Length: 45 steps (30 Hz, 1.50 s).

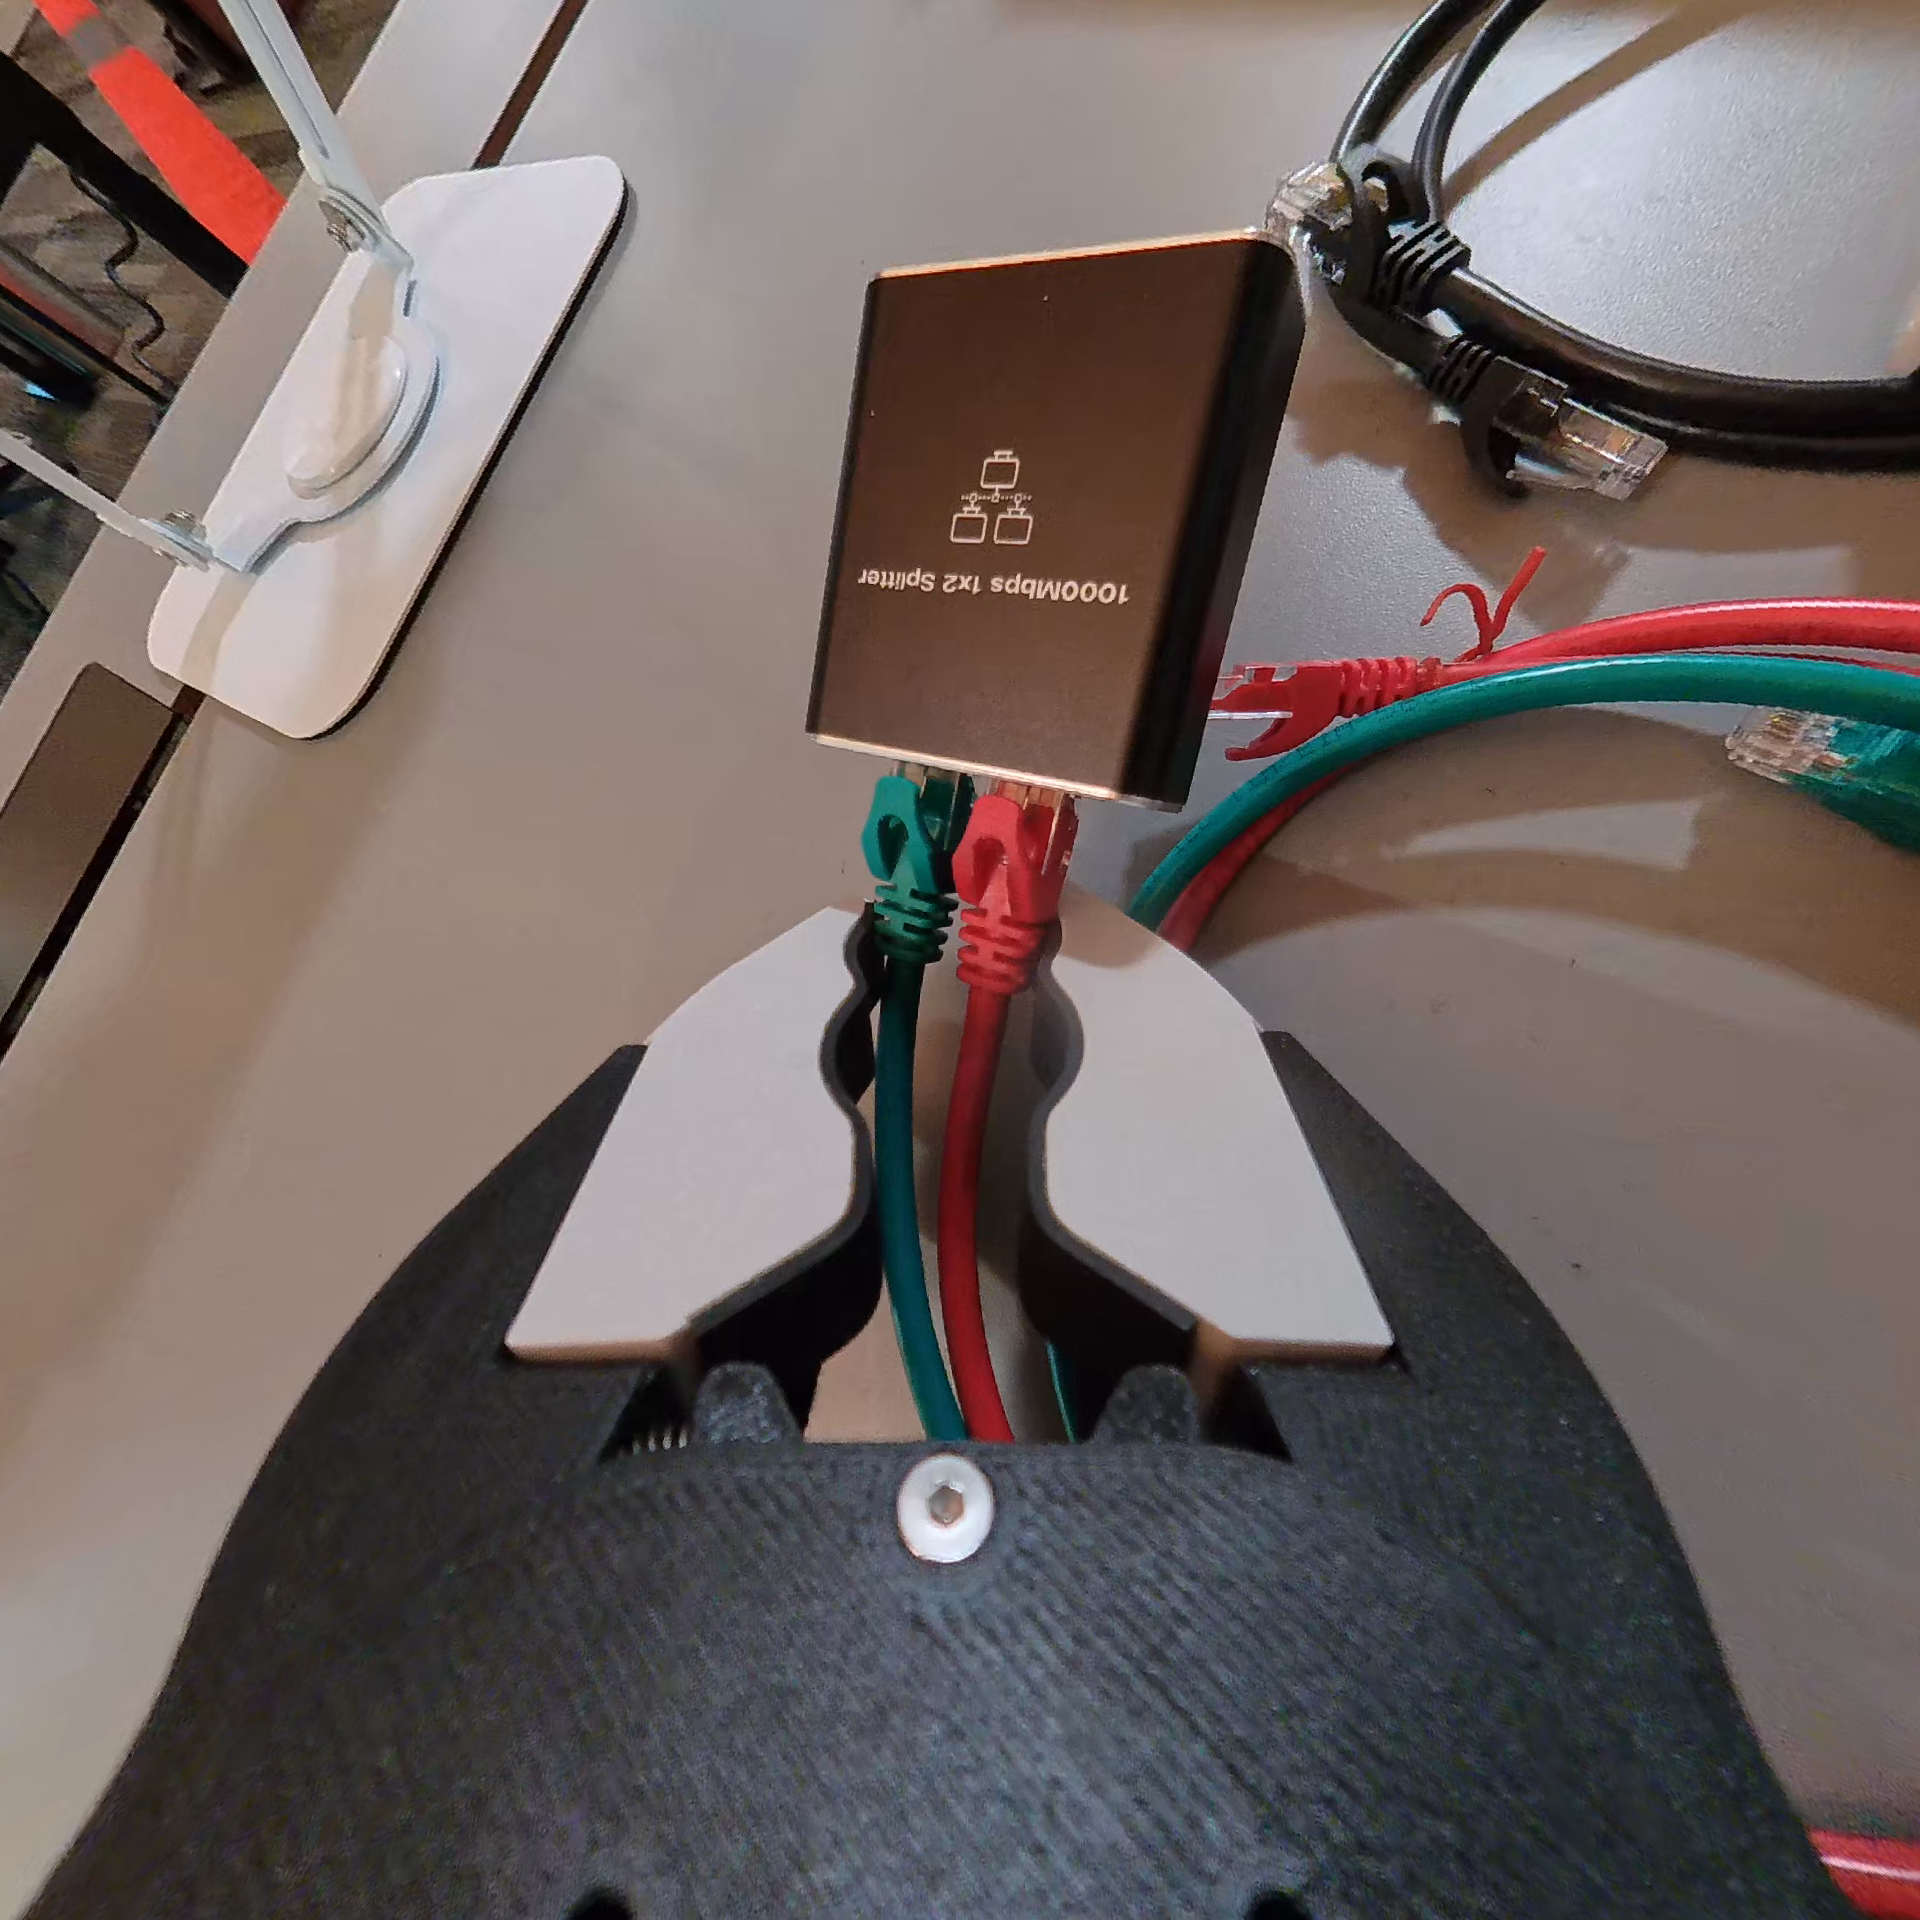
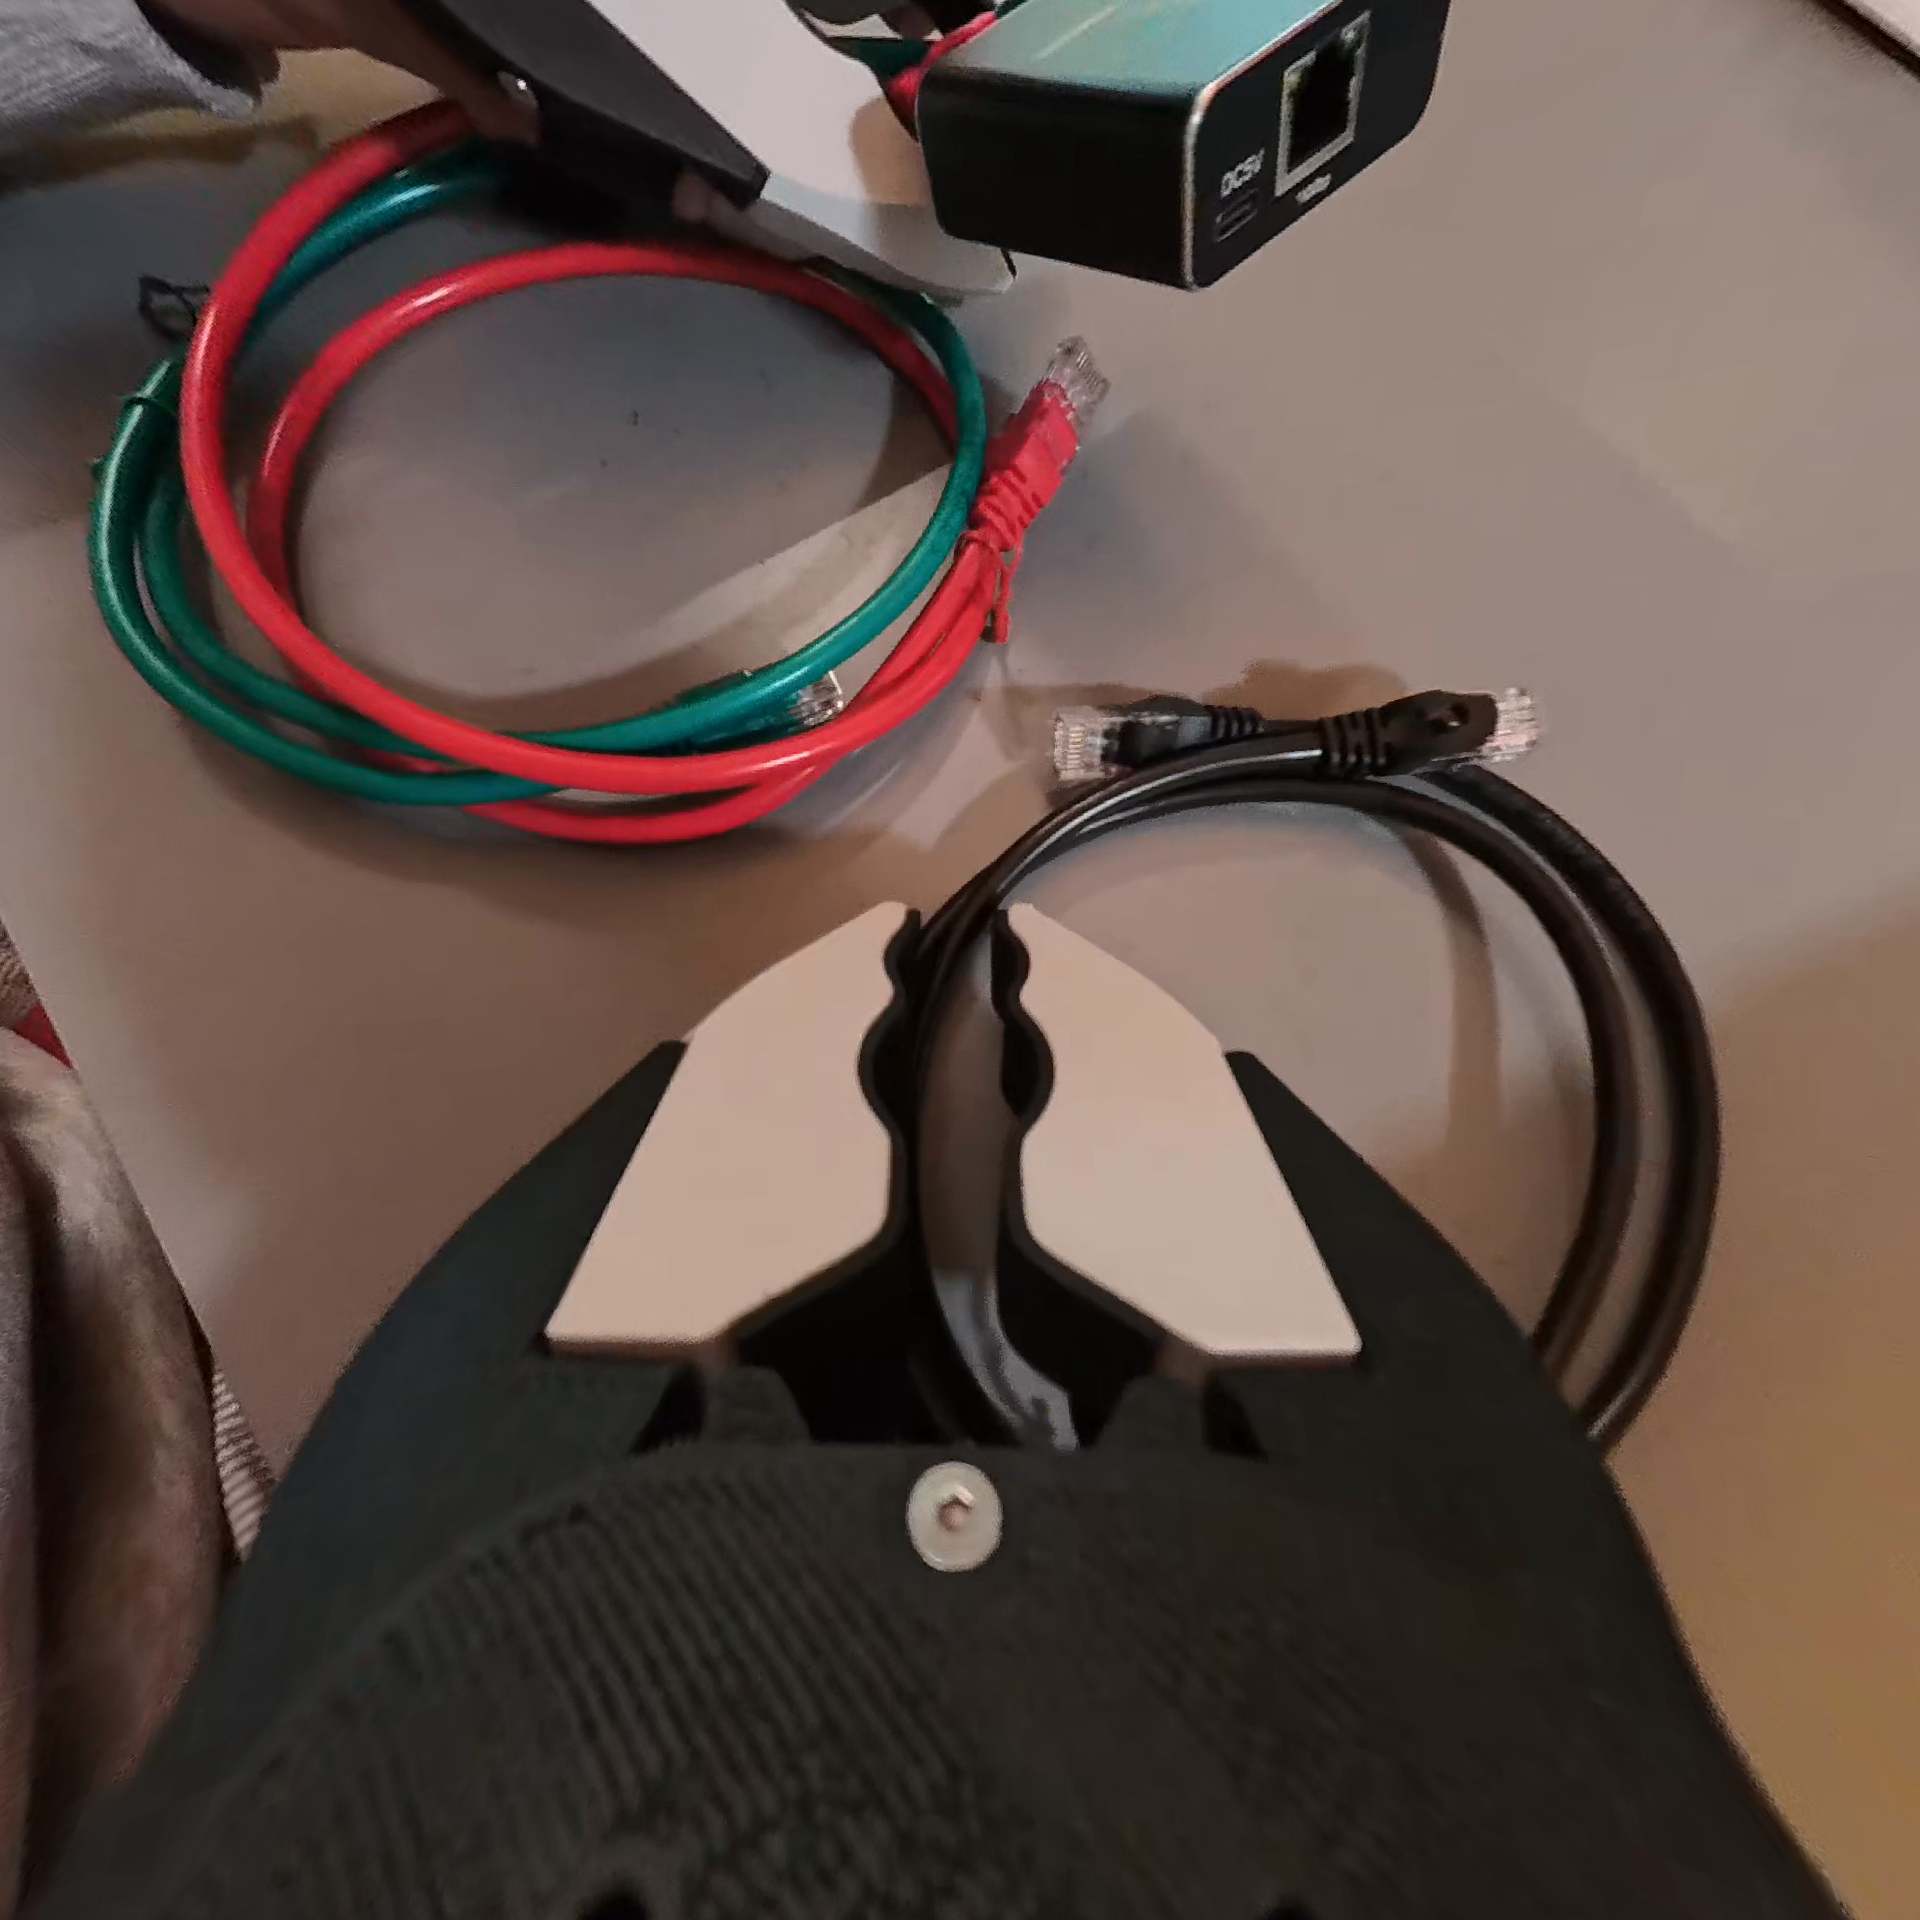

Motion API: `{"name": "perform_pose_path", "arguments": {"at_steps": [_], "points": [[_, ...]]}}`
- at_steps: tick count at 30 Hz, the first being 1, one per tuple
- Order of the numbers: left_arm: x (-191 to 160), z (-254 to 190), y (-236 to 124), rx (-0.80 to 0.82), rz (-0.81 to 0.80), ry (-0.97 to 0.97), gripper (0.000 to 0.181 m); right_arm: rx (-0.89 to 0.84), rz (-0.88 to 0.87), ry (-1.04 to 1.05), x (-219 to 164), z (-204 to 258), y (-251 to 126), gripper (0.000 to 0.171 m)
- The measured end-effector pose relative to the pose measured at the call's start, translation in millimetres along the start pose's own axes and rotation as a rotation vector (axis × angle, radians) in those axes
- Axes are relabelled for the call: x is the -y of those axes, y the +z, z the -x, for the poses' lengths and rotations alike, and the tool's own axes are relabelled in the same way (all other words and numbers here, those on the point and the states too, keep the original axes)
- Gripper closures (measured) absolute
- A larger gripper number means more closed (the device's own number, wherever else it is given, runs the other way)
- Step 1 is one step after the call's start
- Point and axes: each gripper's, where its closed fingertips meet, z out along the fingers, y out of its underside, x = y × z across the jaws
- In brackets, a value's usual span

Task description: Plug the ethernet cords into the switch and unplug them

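Right gripper (image 2: 958,930): jaws nearly closed around black cord (image 2: 1621,935), tips straddling the strand where the coil arcs up; whether truly pinched or just enclosing, hard to say, but the gap is barely wider than the cord. Black coil runs out ahead and to the right on the table (image 2: 1455,468), its two plugs (image 2: 1081,740) lying crosswise just beyond the tips, one pointing left, one right. Farther ahead and slightly right: switch (image 2: 1174,145), its single empty port (image 2: 1317,109) facing back toward this gripper. Key relation: port axis roughly in line with the gripper's forward direction, while the black plugs lie across it, so a plug likely needs a quarter turn before insertion. Left gripper (image 1: 951,940): jaws partly open, loosely flanking green cord (image 1: 899,1143) and red cord (image 1: 971,1143) just behind their boots, both plugged into the switch's (image 1: 1049,499) near face. Right gripper nearer the black cord; left nearer the switch, probably steadying it.
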Motion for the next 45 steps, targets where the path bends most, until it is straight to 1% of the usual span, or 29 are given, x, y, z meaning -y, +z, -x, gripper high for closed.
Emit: {"name": "perform_pose_path", "arguments": {"at_steps": [3,6,9,11,14,16,19,21,23,24,26,27,28,30,33,35,40,43,45], "points": [[0,0,0,0.0,0.0,0.0,0.155,0.023,0.004,-0.09,-1,5,-2,0.162],[0,0,0,-0.001,0.0,-0.001,0.155,0.046,0.008,-0.309,-8,12,-9,0.162],[0,0,0,-0.002,0.001,-0.002,0.155,-0.05,0.037,-0.614,-15,6,-20,0.163],[0,0,0,-0.003,0.001,-0.002,0.155,-0.098,0.048,-0.678,-16,1,-24,0.163],[0,0,0,-0.003,0.001,-0.002,0.155,-0.031,-0.023,-0.573,-9,5,-28,0.164],[0,0,0,-0.003,0.001,-0.003,0.155,0.002,-0.119,-0.473,4,6,-33,0.158],[0,0,0,-0.003,0.001,-0.003,0.155,0.089,-0.275,-0.263,28,8,-42,0.148],[0,0,0,-0.004,0.001,-0.004,0.155,0.1,-0.332,-0.107,41,4,-40,0.142],[0,0,0,-0.004,0.001,-0.003,0.155,0.045,-0.31,0.025,45,-7,-30,0.135],[0,0,0,-0.003,0.001,-0.003,0.155,-0.001,-0.274,0.089,42,-13,-22,0.137],[0,0,0,-0.003,0.002,-0.005,0.155,-0.036,-0.19,0.172,34,-15,-7,0.132],[0,0,0,-0.003,0.003,-0.006,0.155,-0.059,-0.143,0.197,29,-16,-1,0.137],[-1,0,0,-0.003,0.003,-0.007,0.155,-0.057,-0.109,0.189,26,-13,5,0.138],[-1,0,0,-0.003,0.003,-0.007,0.155,-0.121,-0.051,0.144,20,-14,11,0.137],[-1,0,0,-0.003,0.003,-0.007,0.155,-0.171,0.008,0.069,15,-12,17,0.145],[-1,0,0,-0.004,0.003,-0.007,0.155,-0.191,-0.013,0.017,19,-12,15,0.154],[0,-2,-1,-0.013,-0.001,0.003,0.155,-0.197,-0.092,-0.055,27,-18,3,0.159],[2,-15,-4,-0.106,-0.025,0.036,0.155,-0.234,-0.12,-0.101,29,-27,-8,0.161],[3,-23,-7,-0.154,-0.041,0.062,0.155,-0.259,-0.134,-0.18,28,-31,-15,0.162]]}}
